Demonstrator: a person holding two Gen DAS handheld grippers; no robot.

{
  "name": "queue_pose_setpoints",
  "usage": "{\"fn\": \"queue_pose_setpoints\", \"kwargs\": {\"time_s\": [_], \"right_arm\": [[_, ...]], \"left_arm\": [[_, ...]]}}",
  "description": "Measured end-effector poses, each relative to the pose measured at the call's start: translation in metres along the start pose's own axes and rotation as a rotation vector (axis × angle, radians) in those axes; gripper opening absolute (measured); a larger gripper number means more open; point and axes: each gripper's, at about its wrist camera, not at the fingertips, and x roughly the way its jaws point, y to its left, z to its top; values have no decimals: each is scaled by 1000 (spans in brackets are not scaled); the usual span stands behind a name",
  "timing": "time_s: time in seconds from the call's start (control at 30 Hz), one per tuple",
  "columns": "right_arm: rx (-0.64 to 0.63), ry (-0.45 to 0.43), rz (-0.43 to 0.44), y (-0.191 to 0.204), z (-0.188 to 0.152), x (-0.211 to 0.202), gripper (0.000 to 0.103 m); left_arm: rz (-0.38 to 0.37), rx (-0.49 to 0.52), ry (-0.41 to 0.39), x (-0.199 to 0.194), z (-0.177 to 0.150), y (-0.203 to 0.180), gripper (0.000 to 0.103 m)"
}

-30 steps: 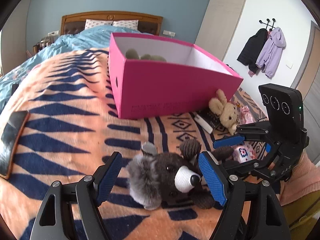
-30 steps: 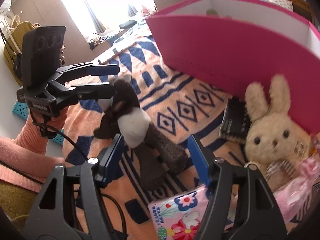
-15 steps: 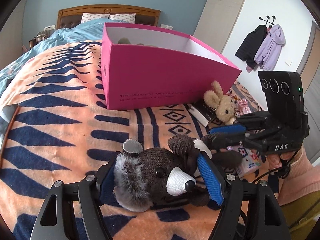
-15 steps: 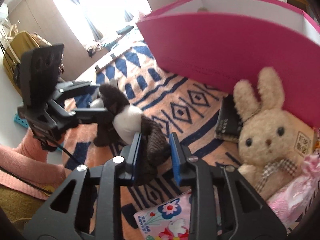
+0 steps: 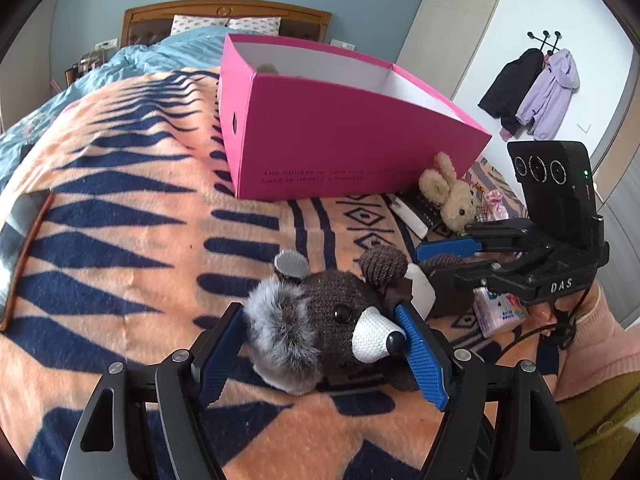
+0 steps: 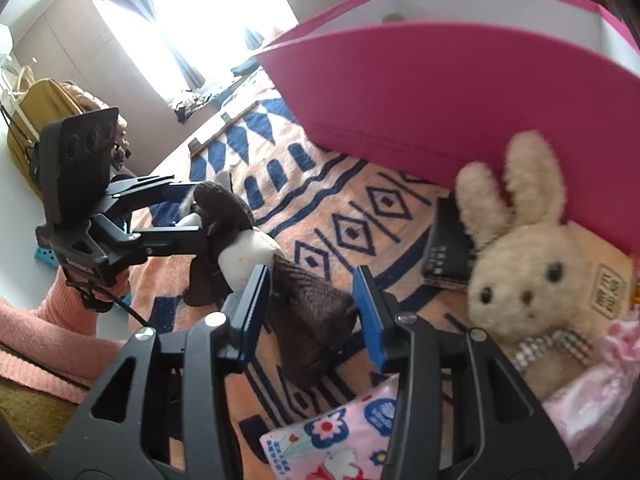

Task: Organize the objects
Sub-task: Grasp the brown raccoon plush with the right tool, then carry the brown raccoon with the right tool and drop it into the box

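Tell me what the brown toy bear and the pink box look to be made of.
Brown toy bear: knitted yarn, judging by its ribbed stitches, with a grey fluffy tuft and a white woven muzzle. Pink box: probably matte cardboard, with thin flat walls, white inside.

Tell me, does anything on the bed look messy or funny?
Yes. The brown knitted raccoon toy lies tipped on its side on the orange patterned blanket, and the beige plush bunny leans squashed against the outside of the pink cardboard box, not inside it.
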Motion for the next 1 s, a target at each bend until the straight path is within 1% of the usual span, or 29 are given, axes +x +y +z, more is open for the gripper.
{"fn": "queue_pose_setpoints", "kwargs": {"time_s": [0.03,0.07,0.1,0.17,0.23,0.27,0.43,0.63,0.8,1.0], "right_arm": [[4,-2,12,-1,0,0,45],[6,-5,17,-2,-1,0,41],[7,-4,26,-2,-1,-1,38],[6,9,29,-3,-4,0,22],[-2,4,14,1,-1,10,21],[-4,-6,8,2,-1,9,21],[-6,-61,3,3,3,-11,20],[-34,-144,-35,10,16,-44,20],[-54,-225,-62,14,32,-74,20],[-104,-328,-108,18,65,-110,20]], "left_arm": [[-4,-6,3,1,-1,0,77],[-11,-10,4,2,-1,0,76],[-25,-13,6,3,-1,-1,71],[-20,-13,6,5,0,-3,71],[-20,-17,0,6,2,-5,70],[-23,-24,0,6,2,-5,69],[-33,-27,-23,3,10,-11,69],[-57,-6,-80,-8,34,-24,69],[-64,33,-138,-20,67,-38,69],[-24,86,-217,-32,122,-50,69]]}}
